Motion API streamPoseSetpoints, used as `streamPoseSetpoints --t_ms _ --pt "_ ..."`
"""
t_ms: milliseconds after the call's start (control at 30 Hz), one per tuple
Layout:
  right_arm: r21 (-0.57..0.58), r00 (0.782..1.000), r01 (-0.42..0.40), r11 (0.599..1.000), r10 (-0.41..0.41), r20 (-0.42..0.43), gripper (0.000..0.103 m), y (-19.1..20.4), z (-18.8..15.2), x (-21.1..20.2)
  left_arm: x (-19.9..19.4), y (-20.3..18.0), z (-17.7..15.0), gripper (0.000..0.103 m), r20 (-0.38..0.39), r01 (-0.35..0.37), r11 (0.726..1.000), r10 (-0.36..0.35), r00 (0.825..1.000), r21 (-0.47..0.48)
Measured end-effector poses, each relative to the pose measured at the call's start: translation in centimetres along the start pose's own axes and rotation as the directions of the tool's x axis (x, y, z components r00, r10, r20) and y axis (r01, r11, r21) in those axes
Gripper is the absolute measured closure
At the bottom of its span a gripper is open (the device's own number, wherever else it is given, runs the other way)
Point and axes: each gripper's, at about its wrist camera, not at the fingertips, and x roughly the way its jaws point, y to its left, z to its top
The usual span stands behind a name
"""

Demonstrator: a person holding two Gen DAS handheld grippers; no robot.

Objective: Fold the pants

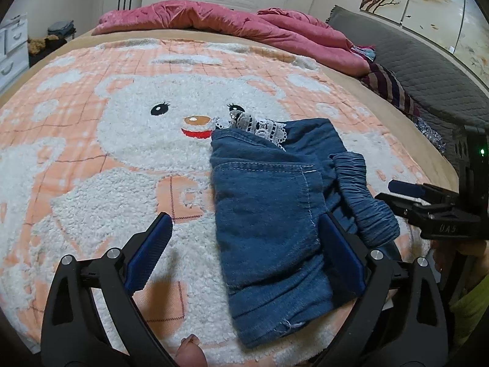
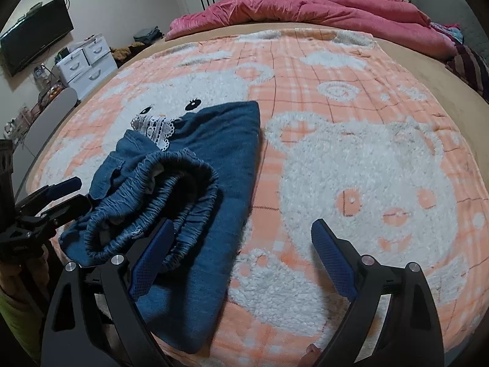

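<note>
Folded blue denim pants (image 1: 266, 202) with a white lace trim (image 1: 259, 127) and a gathered elastic waistband (image 1: 363, 195) lie on a peach and white bear blanket (image 1: 122, 159). My left gripper (image 1: 244, 218) hovers open over the pants' near left part, its right finger (image 1: 339, 250) above the fabric and its left finger over the blanket. In the right wrist view the pants (image 2: 223, 153) lie at the left, with the waistband (image 2: 159, 195) bunched on top. My right gripper (image 2: 243, 223) is open, its left finger (image 2: 152, 253) above the waistband. Neither gripper holds anything.
A pink quilt (image 1: 232, 21) is heaped at the bed's far end, with striped clothes (image 1: 388, 85) and a grey padded headboard (image 1: 428, 70) on the right. White drawers (image 2: 85, 61) and a wall television (image 2: 33, 36) stand beyond the bed's left edge. The right gripper (image 1: 394, 191) shows at the frame's right edge.
</note>
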Motion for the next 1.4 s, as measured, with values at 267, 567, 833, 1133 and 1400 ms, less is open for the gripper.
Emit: streamPoseSetpoints --t_ms 267,567,833,1133,1400 --pt "0.051 0.998 -0.065 0.997 0.066 -0.020 0.034 -0.2 0.1 1.3 1.8 0.7 0.4 0.013 -0.046 0.015 0.999 -0.016 0.999 -0.035" --pt "0.102 0.988 -0.145 0.984 0.149 -0.033 0.050 -0.1 0.3 2.5 3.4 0.1 0.4 0.025 -0.095 0.118 0.990 -0.125 0.988 -0.077" --pt "0.125 0.974 -0.216 0.968 0.223 -0.046 0.074 0.3 0.9 3.9 4.4 -0.4 1.0 0.051 -0.112 0.125 0.989 -0.133 0.985 -0.077" --pt "-0.010 0.986 -0.148 0.989 0.148 0.077 0.087 3.7 1.9 0.7 1.9 -1.0 1.8 0.081 -0.016 0.123 0.992 -0.124 0.992 -0.041" --pt "-0.065 0.978 -0.107 0.992 0.116 0.172 0.090 6.3 6.6 0.4 0.2 0.9 6.1 0.081 0.077 0.060 0.997 -0.057 0.995 -0.039"
